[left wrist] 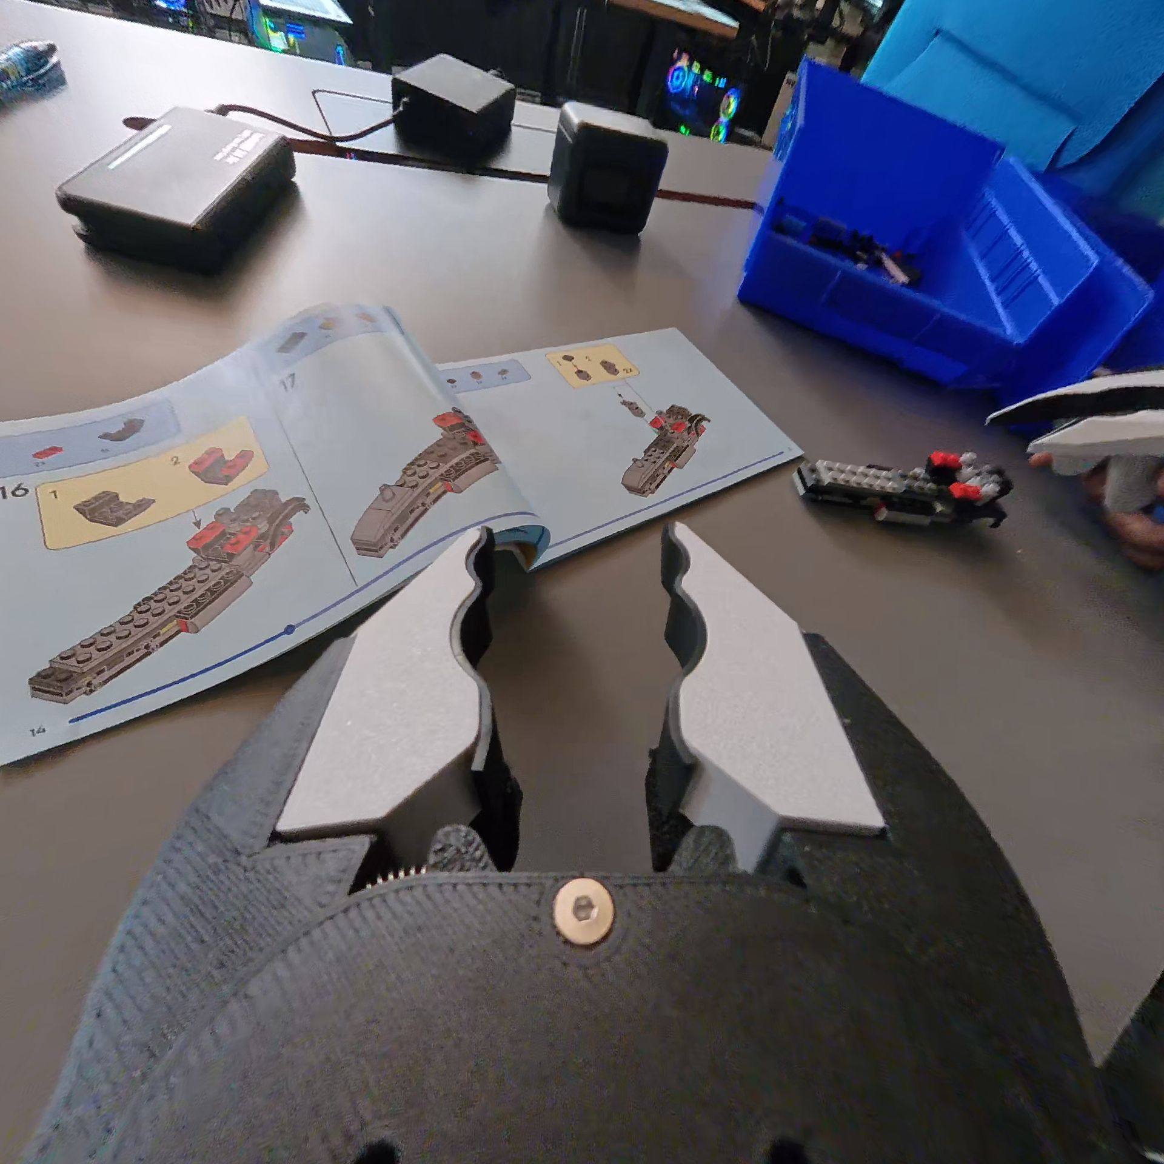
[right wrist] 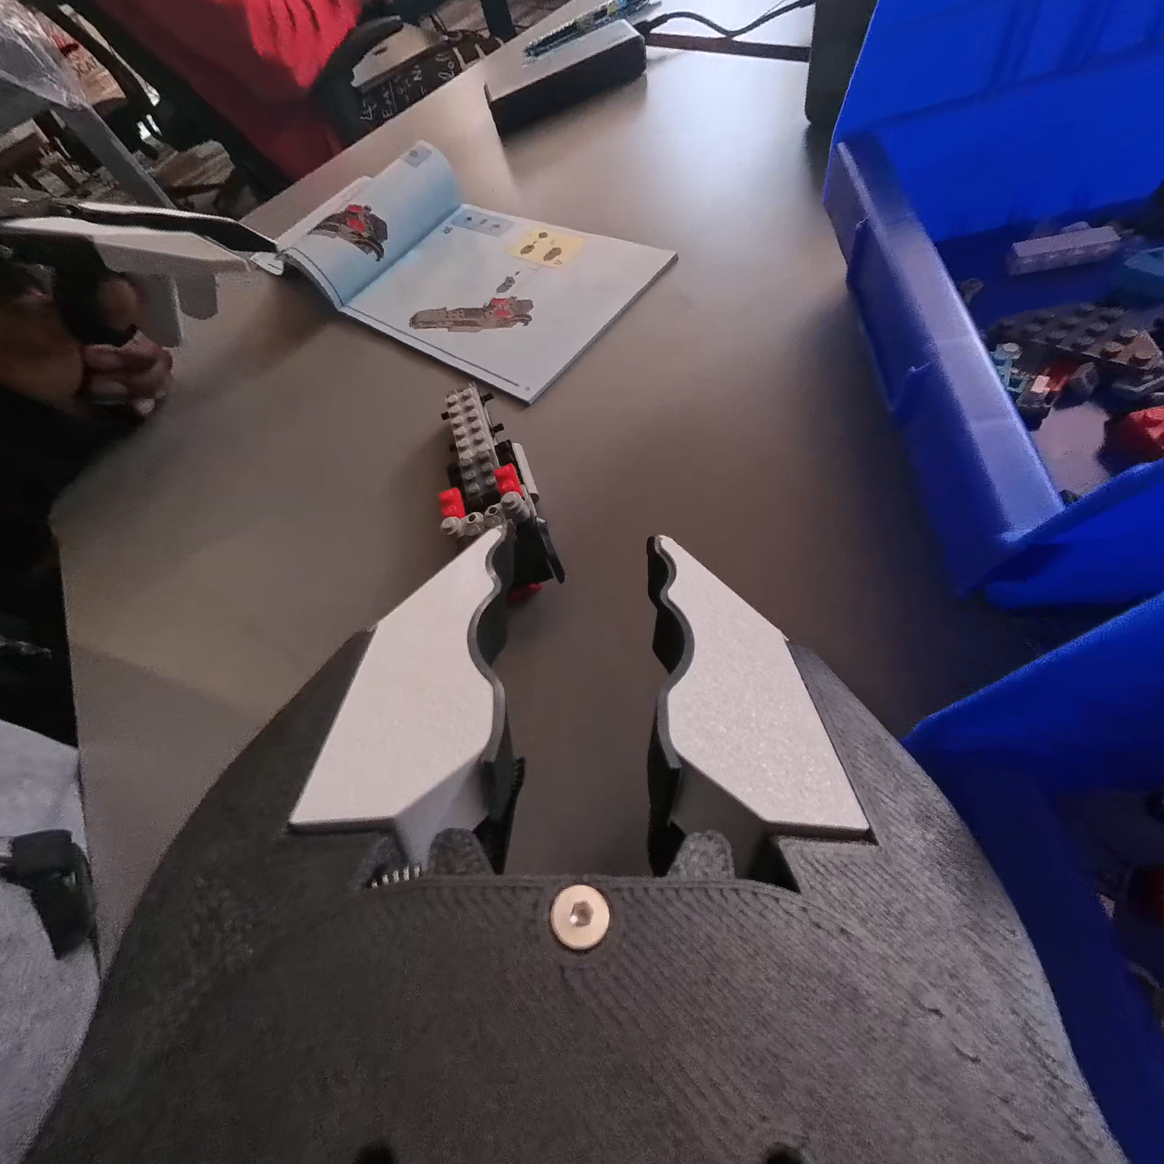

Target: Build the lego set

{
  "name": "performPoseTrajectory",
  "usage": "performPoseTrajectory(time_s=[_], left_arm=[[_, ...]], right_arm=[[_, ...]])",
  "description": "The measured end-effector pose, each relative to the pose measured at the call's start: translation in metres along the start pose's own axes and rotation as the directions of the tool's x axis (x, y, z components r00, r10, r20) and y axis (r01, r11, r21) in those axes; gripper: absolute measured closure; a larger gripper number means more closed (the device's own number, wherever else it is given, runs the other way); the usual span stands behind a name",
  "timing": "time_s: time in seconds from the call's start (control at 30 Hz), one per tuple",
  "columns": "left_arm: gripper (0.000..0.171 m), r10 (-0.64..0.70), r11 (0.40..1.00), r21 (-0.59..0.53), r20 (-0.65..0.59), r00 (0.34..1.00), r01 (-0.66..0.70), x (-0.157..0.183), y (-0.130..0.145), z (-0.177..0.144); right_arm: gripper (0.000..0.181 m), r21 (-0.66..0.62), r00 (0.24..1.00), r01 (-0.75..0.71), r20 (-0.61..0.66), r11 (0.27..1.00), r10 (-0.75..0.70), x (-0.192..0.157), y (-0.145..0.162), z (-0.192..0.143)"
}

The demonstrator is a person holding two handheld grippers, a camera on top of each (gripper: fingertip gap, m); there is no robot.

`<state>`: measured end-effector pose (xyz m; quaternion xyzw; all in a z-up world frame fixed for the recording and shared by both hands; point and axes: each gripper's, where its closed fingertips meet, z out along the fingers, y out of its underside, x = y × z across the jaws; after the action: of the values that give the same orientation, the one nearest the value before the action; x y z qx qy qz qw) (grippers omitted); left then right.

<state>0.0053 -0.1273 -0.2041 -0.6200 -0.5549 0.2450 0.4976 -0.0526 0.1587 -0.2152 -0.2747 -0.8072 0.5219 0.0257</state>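
A half-built grey, black and red lego model [left wrist: 901, 485] lies on the dark table, right of the open instruction booklet [left wrist: 353, 497]. My left gripper [left wrist: 576, 545] is open and empty, over the table just in front of the booklet's near edge. In the right wrist view the model [right wrist: 494, 485] lies straight ahead. My right gripper [right wrist: 576, 554] is open and empty, its left fingertip [right wrist: 488, 554] close by the model's near end. The booklet [right wrist: 504, 296] lies beyond the model. The right gripper's fingers [left wrist: 1083, 422] show at the right edge of the left wrist view.
A blue bin [right wrist: 932, 390] with several loose lego pieces [right wrist: 1083, 365] stands at the right; it also shows in the left wrist view [left wrist: 913, 252]. Black boxes [left wrist: 182, 176], a cube [left wrist: 604, 167] and cables sit at the table's far side. A hand [right wrist: 119, 371] holds the left gripper. Across from one pair of fingers to the other is roughly 30 cm. The cube [left wrist: 604, 167] sits 30 cm or so from the ends of my right fingers.
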Motion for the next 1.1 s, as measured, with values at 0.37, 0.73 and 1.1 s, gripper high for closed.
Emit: performPoseTrajectory(time_s=[0.37,0.73,1.1], left_arm=[[0.123,-0.091,0.996,0.000,-0.082,0.992,0.091,0.0012,0.0007,-0.0025],[0.123,-0.106,0.994,0.000,-0.094,0.990,0.107,0.0008,0.0008,-0.0026],[0.124,-0.102,0.995,-0.017,-0.079,0.992,0.100,-0.0003,0.0026,-0.0004]], right_arm=[[0.138,-0.026,0.997,-0.081,-0.021,0.996,0.080,0.0095,0.0020,0.0038],[0.138,-0.053,0.998,-0.056,-0.037,0.997,0.055,0.0092,0.0050,0.0070],[0.138,-0.023,0.998,-0.069,-0.015,0.997,0.069,0.0082,0.0018,0.0043]])
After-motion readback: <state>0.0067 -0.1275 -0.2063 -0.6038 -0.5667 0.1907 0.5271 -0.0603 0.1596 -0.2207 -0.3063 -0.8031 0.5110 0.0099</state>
